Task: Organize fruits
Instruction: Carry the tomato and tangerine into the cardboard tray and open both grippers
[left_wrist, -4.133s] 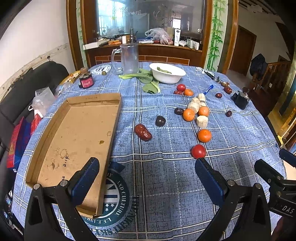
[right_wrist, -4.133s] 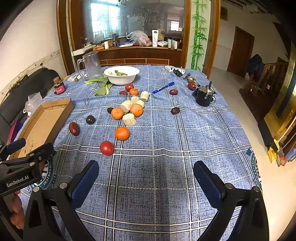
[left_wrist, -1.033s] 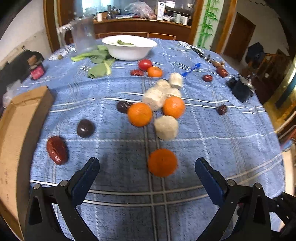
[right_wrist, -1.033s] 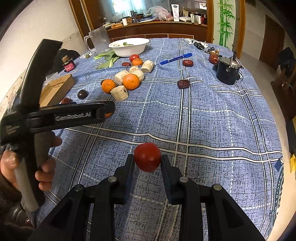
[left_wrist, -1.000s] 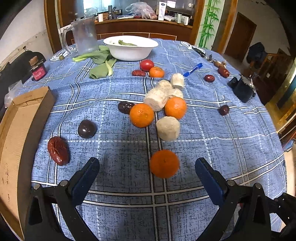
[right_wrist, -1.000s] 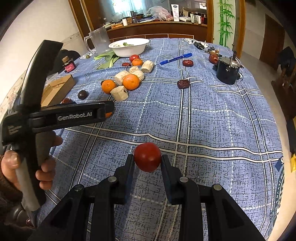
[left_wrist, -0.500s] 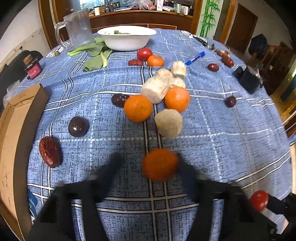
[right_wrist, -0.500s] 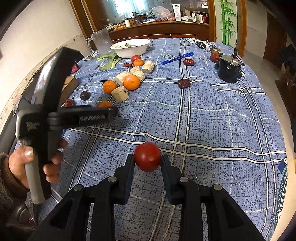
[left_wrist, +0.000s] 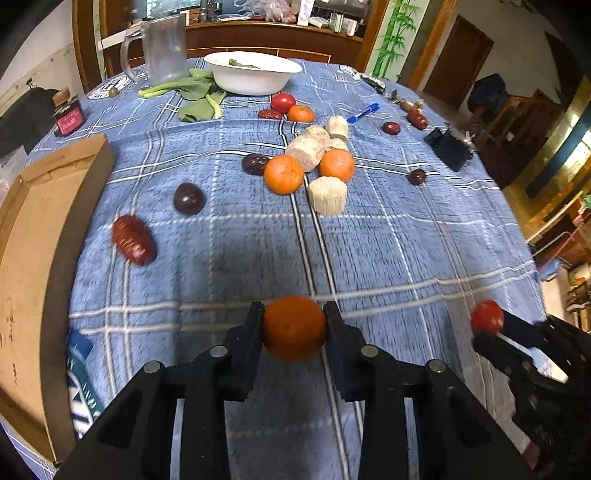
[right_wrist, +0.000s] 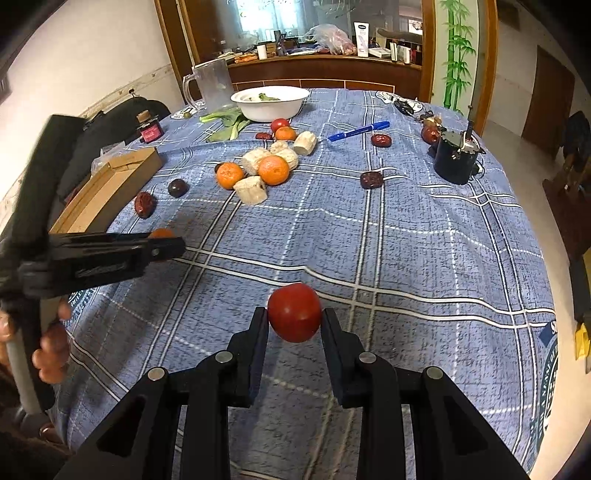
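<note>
My left gripper (left_wrist: 294, 328) is shut on an orange (left_wrist: 294, 328) and holds it above the blue checked tablecloth. My right gripper (right_wrist: 294, 320) is shut on a red tomato (right_wrist: 294, 312), also above the cloth; it shows at the right of the left wrist view (left_wrist: 487, 320). The left gripper shows at the left of the right wrist view (right_wrist: 162, 245). The cardboard tray (left_wrist: 33, 236) lies at the left table edge. Two oranges (left_wrist: 283, 174) and pale root pieces (left_wrist: 327, 189) cluster mid-table. A red date (left_wrist: 133, 240) and a dark plum (left_wrist: 189, 198) lie near the tray.
A white bowl (left_wrist: 252, 76), leafy greens (left_wrist: 192, 96), a glass jug (left_wrist: 162, 50) and a small jar (left_wrist: 68, 115) stand at the far side. A tomato (left_wrist: 283, 102), blue pen (left_wrist: 364, 112), black pot (right_wrist: 457, 158) and scattered dates (right_wrist: 371, 179) lie to the right.
My left gripper has closed on the orange and lifted it off the cloth toward me. My right gripper keeps holding the tomato, almost still.
</note>
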